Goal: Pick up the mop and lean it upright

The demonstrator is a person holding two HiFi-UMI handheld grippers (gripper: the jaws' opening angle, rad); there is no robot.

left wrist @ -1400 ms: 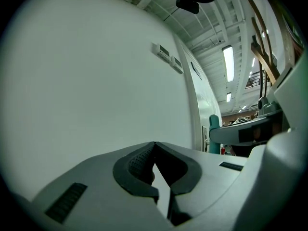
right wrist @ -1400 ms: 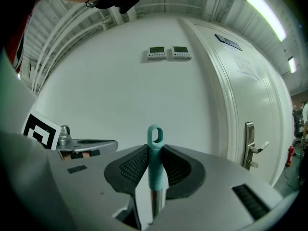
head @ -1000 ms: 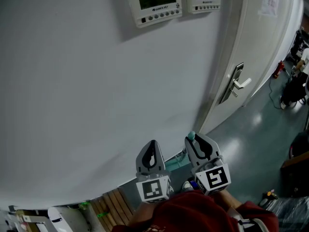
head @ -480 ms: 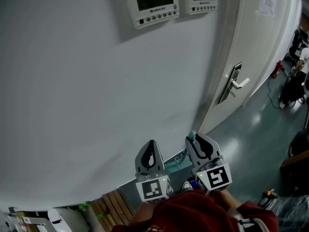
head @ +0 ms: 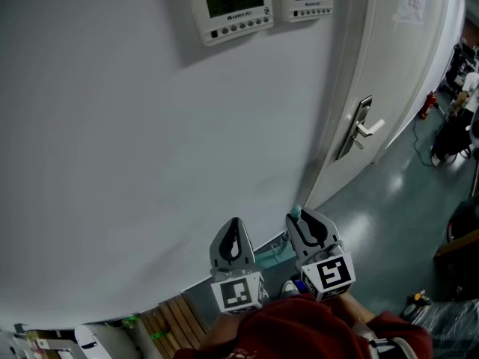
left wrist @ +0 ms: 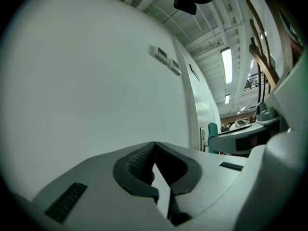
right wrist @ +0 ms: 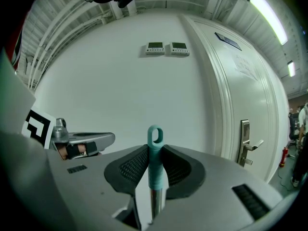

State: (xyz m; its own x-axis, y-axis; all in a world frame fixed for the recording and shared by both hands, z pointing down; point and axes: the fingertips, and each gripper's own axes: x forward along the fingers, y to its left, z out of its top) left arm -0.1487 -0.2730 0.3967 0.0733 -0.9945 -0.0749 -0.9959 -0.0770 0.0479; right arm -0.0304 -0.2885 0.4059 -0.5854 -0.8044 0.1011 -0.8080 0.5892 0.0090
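The right tool holds the mop by its blue-green top. The mop stands straight up near the white wall. The left tool is pinched together with nothing in it.

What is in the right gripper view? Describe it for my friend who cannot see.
The right gripper is shut on the teal top of a mop handle, held upright near a white wall. Two control panels hang high on the wall, a white door with a metal handle stands at the right, and the left gripper shows at the left.
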